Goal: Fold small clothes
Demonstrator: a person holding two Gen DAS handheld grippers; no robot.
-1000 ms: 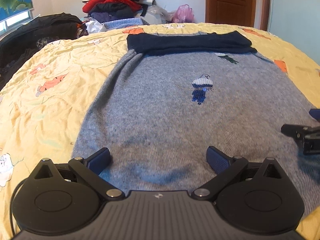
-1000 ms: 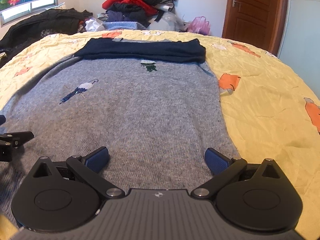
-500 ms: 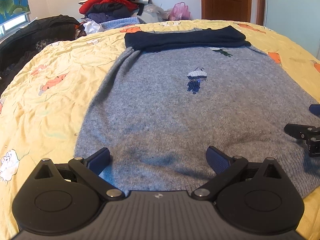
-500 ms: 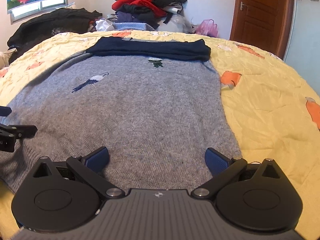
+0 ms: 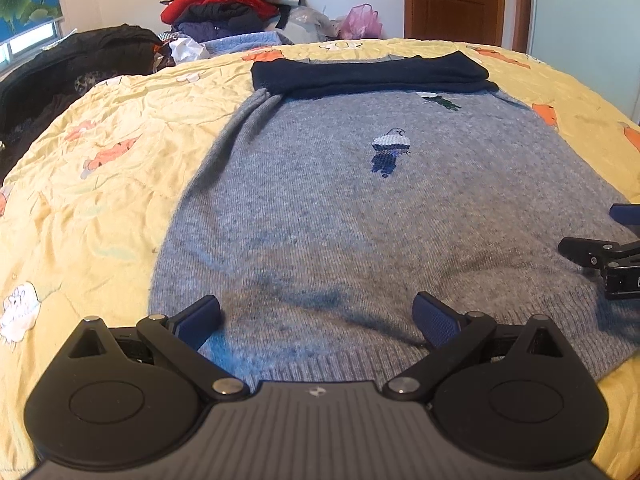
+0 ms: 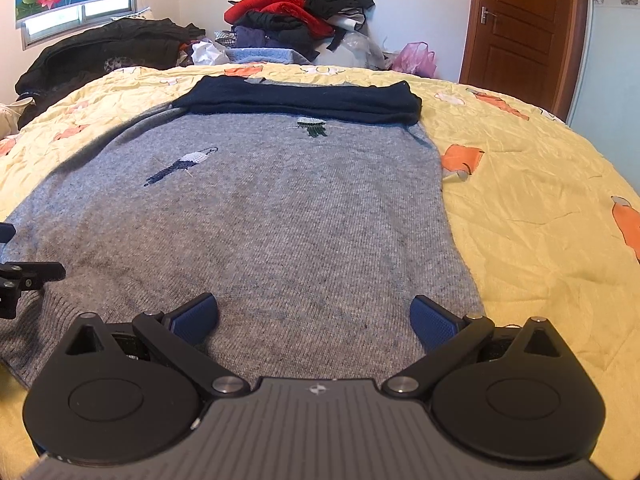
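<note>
A grey knit sweater [image 5: 360, 216] with small embroidered birds lies flat on the bed; its navy sleeves [image 5: 368, 74] are folded across the far end. It also shows in the right wrist view [image 6: 280, 220]. My left gripper [image 5: 316, 320] is open and empty, low over the near hem at the sweater's left part. My right gripper [image 6: 314, 320] is open and empty over the hem at the right part. Each gripper's tip shows at the edge of the other's view.
A yellow quilt [image 5: 100, 200] with orange prints covers the bed [image 6: 540, 220]. A pile of red and dark clothes [image 6: 296, 12] sits beyond the far edge, a black coat [image 6: 100, 48] at the far left, a pink bag [image 6: 414, 58] and a wooden door [image 6: 520, 28] at the back right.
Both grippers have drawn back toward the sweater's near hem and risen a little; the ribbed hem now shows in front of them. Both jaws stay open.
</note>
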